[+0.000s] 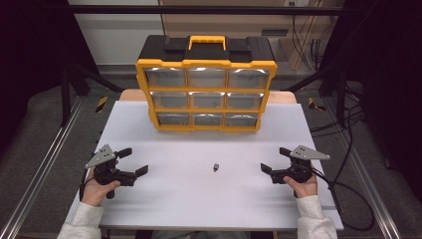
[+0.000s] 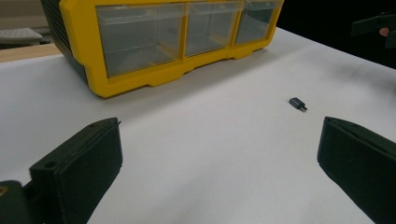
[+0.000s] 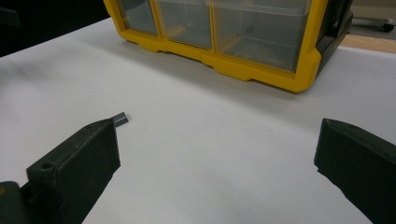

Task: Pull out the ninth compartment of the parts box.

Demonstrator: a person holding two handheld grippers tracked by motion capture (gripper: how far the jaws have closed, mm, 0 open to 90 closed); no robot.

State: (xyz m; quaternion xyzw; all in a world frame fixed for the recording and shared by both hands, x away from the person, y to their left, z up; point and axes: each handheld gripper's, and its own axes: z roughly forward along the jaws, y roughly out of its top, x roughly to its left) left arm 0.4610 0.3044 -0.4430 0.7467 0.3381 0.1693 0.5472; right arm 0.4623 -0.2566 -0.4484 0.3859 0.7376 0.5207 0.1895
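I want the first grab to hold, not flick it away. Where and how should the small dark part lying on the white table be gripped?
Grip the small dark part across its wider blocky body, not the thin pin end. It lies flat and alone, so coming from above with the fingers straddling it probably suits best.

We see a yellow-framed drawer cabinet at twelve o'clock — black top, yellow handle, clear drawers. The table is plain white. At its centre lies a small dark grey part — and both grippers, left and right, are black with grey plates.
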